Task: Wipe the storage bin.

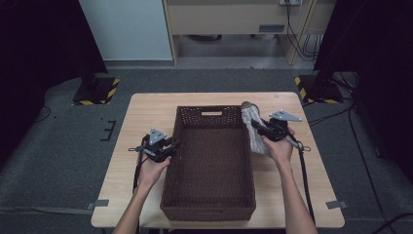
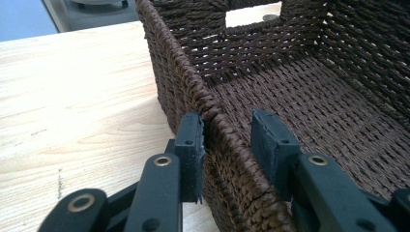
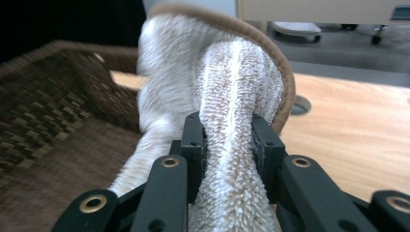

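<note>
A dark brown woven basket (image 1: pixel 211 108) stands empty in the middle of the wooden table (image 1: pixel 146 112). My left gripper (image 1: pixel 174 145) straddles the rim of the basket's left wall (image 2: pixel 183 72). In the left gripper view that gripper (image 2: pixel 226 140) has one pad against the wall's outside, while the other pad stands off from the inside, so it is open. My right gripper (image 1: pixel 257 125) is shut on a fluffy white towel with a brown edge (image 1: pixel 252 124), lifted beside the basket's right wall. In the right gripper view the towel (image 3: pixel 232 96) is pinched in the gripper (image 3: pixel 227 140), with the basket (image 3: pixel 53 96) to its left.
Bare tabletop (image 3: pixel 348 125) lies to the right of the towel and to the left of the basket (image 2: pixel 72 96). Two stands with yellow-black striped feet (image 1: pixel 97 90) (image 1: pixel 316 90) sit on the floor beyond the table's far corners. Cables trail from both grippers.
</note>
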Action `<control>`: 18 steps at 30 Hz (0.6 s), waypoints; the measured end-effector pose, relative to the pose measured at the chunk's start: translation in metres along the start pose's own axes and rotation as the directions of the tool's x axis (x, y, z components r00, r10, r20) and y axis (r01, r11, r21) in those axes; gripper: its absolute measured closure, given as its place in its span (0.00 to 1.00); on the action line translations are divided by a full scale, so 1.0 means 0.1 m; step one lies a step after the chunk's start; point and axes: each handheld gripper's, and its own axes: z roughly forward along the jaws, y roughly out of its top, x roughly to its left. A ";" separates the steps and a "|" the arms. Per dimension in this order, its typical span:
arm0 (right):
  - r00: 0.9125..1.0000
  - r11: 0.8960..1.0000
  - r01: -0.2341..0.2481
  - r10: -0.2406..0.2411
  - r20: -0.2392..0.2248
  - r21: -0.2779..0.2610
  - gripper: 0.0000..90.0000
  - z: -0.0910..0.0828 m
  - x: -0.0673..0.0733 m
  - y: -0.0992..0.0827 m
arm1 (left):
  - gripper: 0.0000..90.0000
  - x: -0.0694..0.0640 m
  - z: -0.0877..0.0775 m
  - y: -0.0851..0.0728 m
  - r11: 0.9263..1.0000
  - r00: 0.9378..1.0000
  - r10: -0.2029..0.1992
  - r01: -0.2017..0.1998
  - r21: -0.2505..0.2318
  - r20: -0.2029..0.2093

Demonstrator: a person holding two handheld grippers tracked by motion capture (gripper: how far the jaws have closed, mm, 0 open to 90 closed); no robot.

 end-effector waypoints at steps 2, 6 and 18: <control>0.999 0.998 -0.046 0.046 0.020 0.037 0.81 0.16 -0.01 -0.24 | 0.72 -0.01 0.00 0.00 1.000 1.000 0.004 -0.004 0.001 -0.005; 0.996 0.989 -0.085 0.081 0.038 0.125 0.82 0.35 -0.05 -0.61 | 0.72 0.00 0.00 0.00 1.000 1.000 0.000 0.000 0.000 -0.004; 0.994 0.995 -0.102 0.101 0.034 0.022 0.81 -0.01 -0.17 -0.24 | 0.75 -0.02 0.01 0.01 1.000 1.000 -0.008 0.008 0.006 -0.022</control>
